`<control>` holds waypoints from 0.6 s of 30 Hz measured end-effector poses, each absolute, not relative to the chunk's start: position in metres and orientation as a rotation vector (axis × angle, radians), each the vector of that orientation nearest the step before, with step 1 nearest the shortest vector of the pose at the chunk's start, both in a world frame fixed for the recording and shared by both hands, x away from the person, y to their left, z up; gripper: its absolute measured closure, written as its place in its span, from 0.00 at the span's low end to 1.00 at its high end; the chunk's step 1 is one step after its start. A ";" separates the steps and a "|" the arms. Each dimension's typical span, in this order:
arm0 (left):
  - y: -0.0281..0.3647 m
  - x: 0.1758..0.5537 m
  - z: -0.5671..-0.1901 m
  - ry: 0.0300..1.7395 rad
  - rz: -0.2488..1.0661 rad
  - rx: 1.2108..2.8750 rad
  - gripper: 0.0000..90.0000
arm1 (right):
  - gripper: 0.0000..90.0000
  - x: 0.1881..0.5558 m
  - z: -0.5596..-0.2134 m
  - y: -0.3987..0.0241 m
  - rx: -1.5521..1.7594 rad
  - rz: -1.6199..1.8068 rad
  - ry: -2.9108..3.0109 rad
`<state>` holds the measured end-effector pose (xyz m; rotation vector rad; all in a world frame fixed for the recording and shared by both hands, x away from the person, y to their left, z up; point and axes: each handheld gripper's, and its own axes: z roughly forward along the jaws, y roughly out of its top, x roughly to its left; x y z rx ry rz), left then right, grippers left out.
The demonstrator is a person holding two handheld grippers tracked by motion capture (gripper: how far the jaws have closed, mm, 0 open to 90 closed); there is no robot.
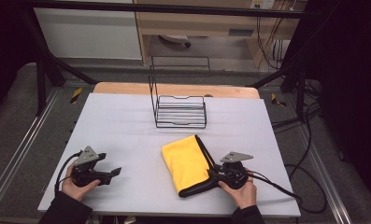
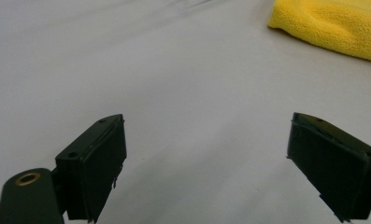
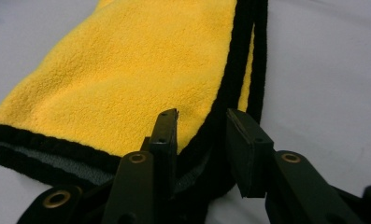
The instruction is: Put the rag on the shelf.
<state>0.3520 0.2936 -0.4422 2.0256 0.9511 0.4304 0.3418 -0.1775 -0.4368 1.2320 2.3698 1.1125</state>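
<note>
Right gripper (image 1: 210,176): jaws part-way apart, straddling the black-edged near right corner of the folded yellow cloth (image 1: 187,163); in the right gripper view (image 3: 202,135) the hem lies between the jaws, and whether the pads press on it cannot be told. Left gripper (image 1: 114,172): jaws wide apart, nothing between them (image 2: 206,158), low over bare table (image 1: 127,126); cloth well off to its right (image 2: 332,28). Cloth flat on the table, near edge, right of centre. Wire rack (image 1: 181,111) stands behind the cloth, apart from it. Nothing lies between either gripper and the cloth.
</note>
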 end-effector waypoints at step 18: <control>0.292 0.351 -0.441 0.953 0.424 2.020 0.13 | 0.97 0.331 -0.427 -0.189 1.353 1.076 2.380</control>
